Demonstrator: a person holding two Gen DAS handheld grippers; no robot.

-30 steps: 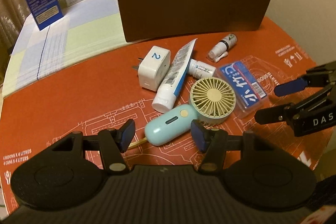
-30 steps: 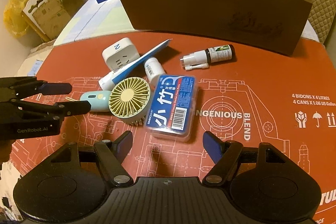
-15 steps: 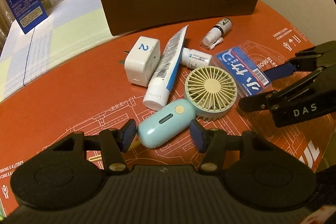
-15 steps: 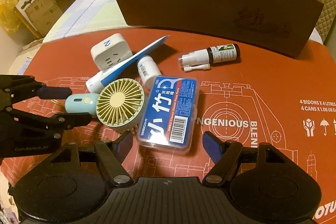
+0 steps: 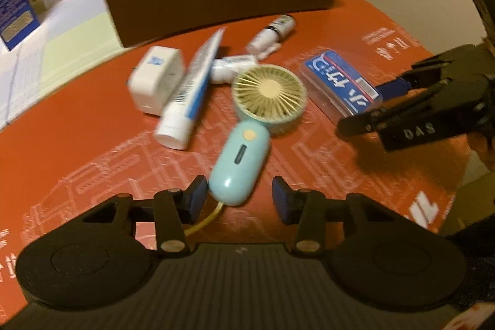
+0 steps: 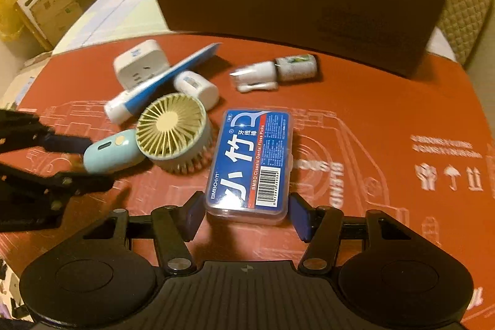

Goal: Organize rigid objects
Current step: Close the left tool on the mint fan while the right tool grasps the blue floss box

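Here we see our left gripper [image 5: 236, 198] spread wide around the smooth, pill-shaped handle of the mint hand fan [image 5: 247, 141], gripping nothing. Our right gripper [image 6: 246, 214], equally open, brackets the clear rectangular floss-pick case [image 6: 252, 161], labelled "BMBO Classic Dental Floss Picks". Both lie on the red printed cardboard [image 6: 386, 113].

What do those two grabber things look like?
Both are black. The left tool and right tool each have two thin black fingers with blue pads, silver screws, two round discs and a ribbed middle. From the side, the right one shows white letters "DAS". No cables or sleeves are visible.
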